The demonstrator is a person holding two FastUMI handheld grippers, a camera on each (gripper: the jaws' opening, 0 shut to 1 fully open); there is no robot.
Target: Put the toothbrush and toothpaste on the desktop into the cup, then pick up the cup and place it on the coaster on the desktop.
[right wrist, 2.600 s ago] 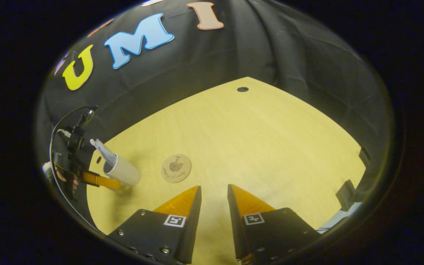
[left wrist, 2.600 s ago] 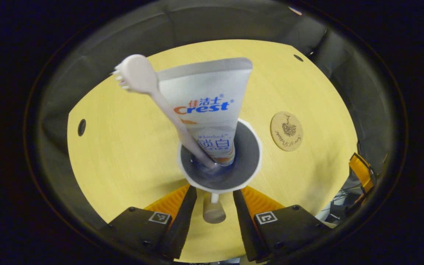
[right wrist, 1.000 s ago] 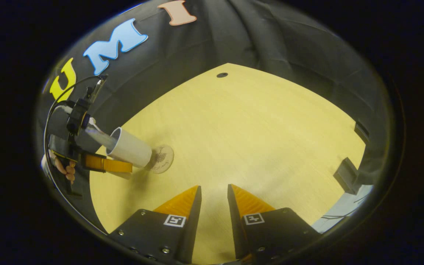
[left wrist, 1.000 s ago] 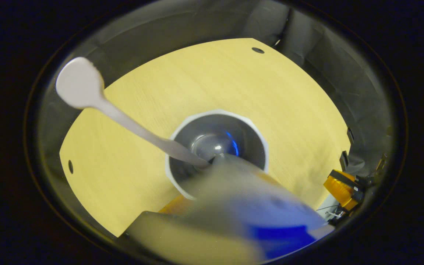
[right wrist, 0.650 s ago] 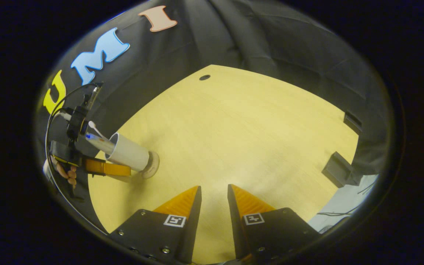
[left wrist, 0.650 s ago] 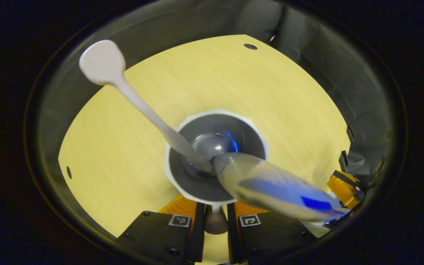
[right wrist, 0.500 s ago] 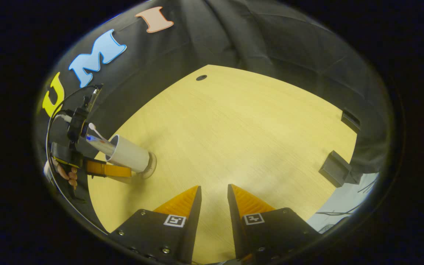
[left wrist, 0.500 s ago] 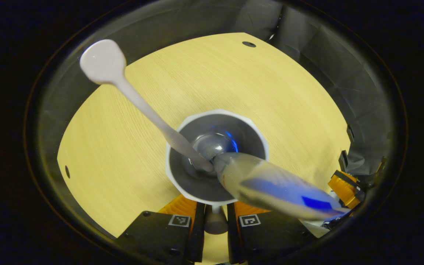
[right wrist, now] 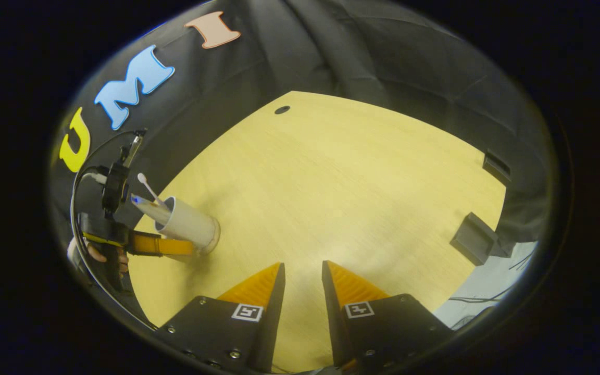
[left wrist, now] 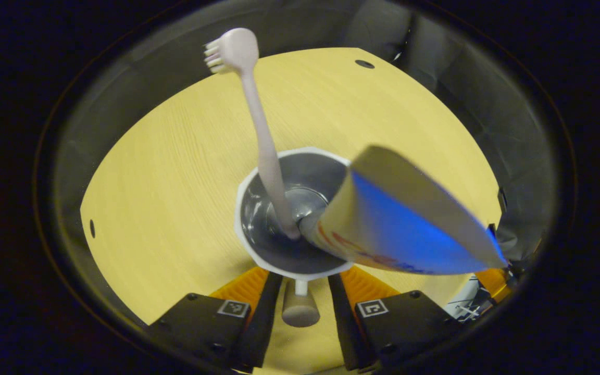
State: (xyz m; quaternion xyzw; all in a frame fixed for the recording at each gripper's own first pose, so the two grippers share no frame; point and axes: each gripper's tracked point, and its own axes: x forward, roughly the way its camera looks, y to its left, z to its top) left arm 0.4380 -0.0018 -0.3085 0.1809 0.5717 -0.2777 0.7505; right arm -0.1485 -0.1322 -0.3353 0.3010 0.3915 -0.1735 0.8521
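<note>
- In the left gripper view, the toothbrush (left wrist: 258, 130) stands in the white cup (left wrist: 250, 255), bristles up.
- The toothpaste (left wrist: 404, 224) leans right; its lettering is too blurred to read.
- The left gripper (left wrist: 300, 291) has parted fingers flanking the cup's handle, seemingly not squeezing.
- The right gripper (right wrist: 302, 281) hangs slightly open, empty, above the pale wooden desktop (right wrist: 341, 187).

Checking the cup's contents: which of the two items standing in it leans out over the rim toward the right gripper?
The toothpaste, the flat wide tube; the thin toothbrush stands nearer upright in the cup.
</note>
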